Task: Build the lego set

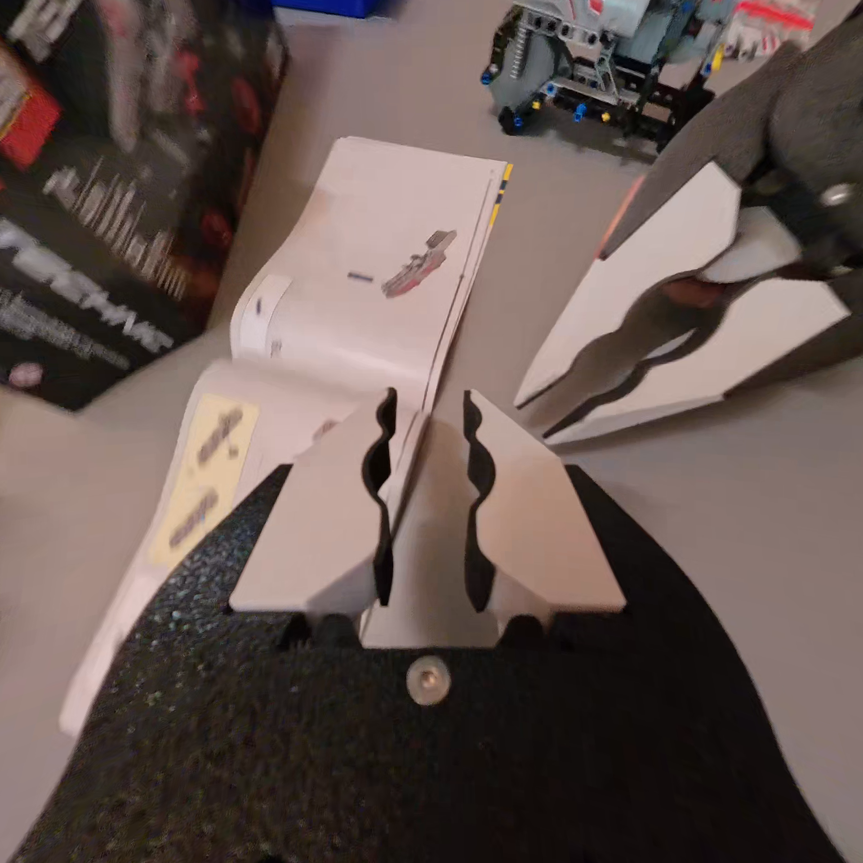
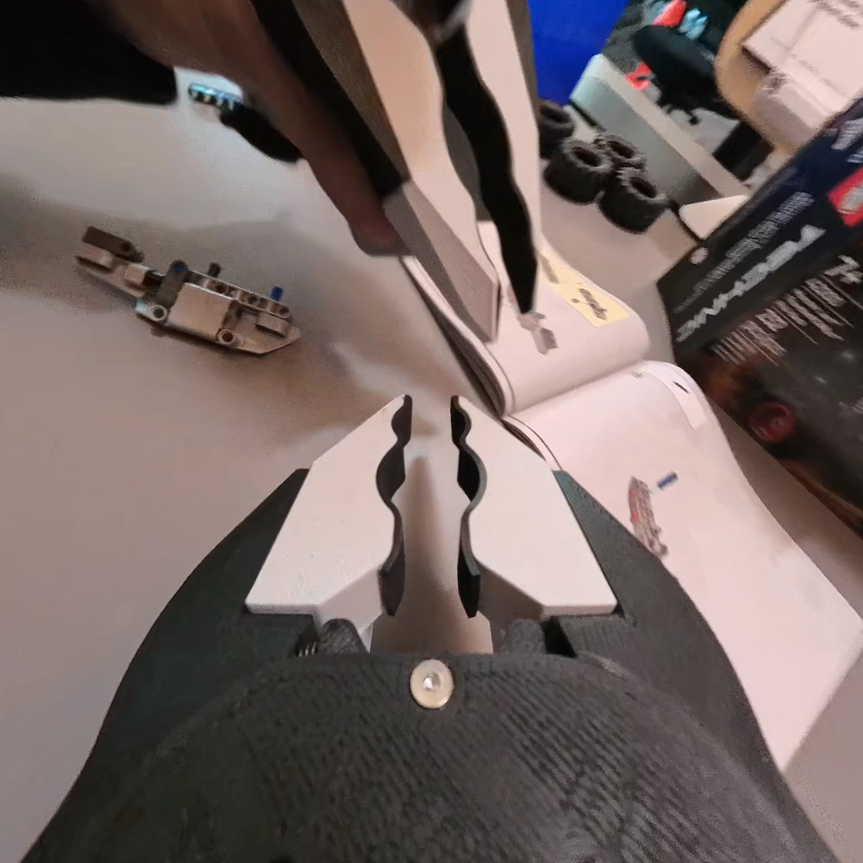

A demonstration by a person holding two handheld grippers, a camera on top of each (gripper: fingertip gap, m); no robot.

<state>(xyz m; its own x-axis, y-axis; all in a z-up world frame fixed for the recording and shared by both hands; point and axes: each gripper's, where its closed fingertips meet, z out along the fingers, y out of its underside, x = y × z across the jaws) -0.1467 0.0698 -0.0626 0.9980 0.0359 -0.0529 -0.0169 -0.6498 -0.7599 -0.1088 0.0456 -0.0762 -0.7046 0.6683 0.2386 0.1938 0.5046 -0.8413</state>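
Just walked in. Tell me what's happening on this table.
A person is building a lego set with two hand-held grippers, and right now both hover at the open instruction booklet rather than holding parts. The left hand-held gripper is open over the booklet's edge; the right hand-held gripper is open and empty beside it. A small grey sub-assembly lies untouched on the table. The larger model, black tyres and set box sit around.

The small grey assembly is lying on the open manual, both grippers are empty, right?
Not quite. The small grey assembly lies on the bare table, apart from the open manual, as the right wrist view shows. Both the left gripper and right gripper are empty, with their jaws apart.
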